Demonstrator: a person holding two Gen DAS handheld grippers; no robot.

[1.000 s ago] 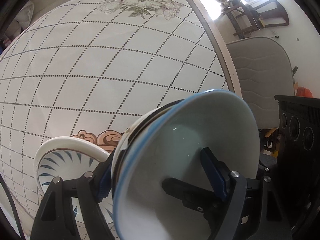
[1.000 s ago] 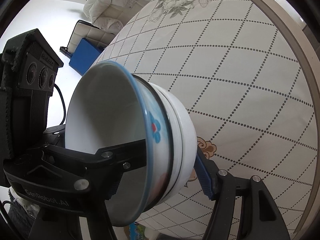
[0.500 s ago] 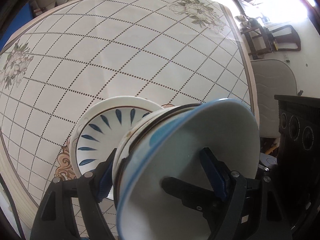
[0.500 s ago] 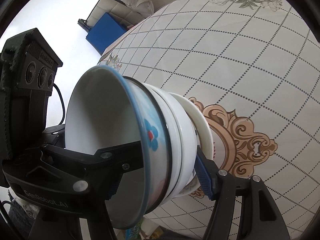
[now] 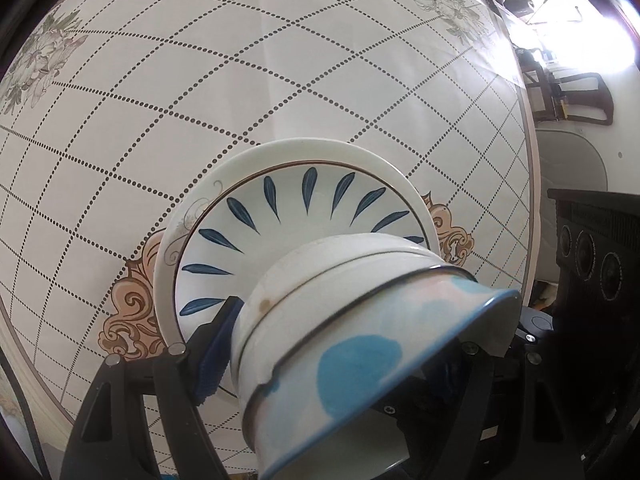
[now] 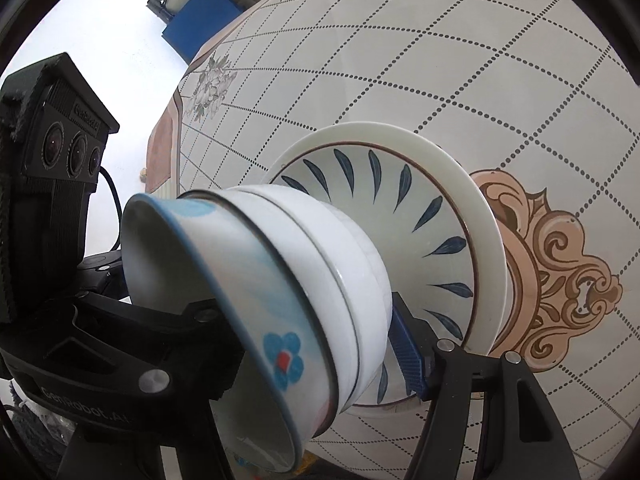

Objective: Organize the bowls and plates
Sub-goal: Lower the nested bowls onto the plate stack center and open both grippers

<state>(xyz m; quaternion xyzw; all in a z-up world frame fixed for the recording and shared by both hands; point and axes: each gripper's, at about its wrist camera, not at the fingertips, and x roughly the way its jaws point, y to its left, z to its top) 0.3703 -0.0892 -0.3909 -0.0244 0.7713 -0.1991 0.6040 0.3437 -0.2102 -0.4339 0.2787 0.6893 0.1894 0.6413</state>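
White cloth (image 5: 208,92) with a dotted diamond grid covers the round table (image 5: 527,184), whose tan rim curves down the right of the left wrist view; a grey chair (image 5: 572,184) stands just past that rim, and a blue box (image 6: 202,24) lies on the floor beyond the far edge in the right wrist view. Most of the cloth is bare around the dishes. On the tan scroll print (image 6: 560,280) at the middle sits a white plate (image 5: 320,150), and on it a leaf-pattern dish (image 5: 288,216), its brown-lined rim inside the plate's rim. Over these hangs a tilted bowl stack (image 5: 360,320): a blue-rimmed flowered bowl (image 6: 256,280) nested in white ones, foot toward the dish, mouth toward the cameras. Whether the foot touches the dish cannot be told. The left gripper (image 5: 336,356) and right gripper (image 6: 316,328) each clamp the stack from opposite sides, one finger inside the flowered bowl and one blue pad (image 6: 406,354) against the outside near the foot. Each gripper's camera block (image 6: 60,120) stands close beside the other's view.
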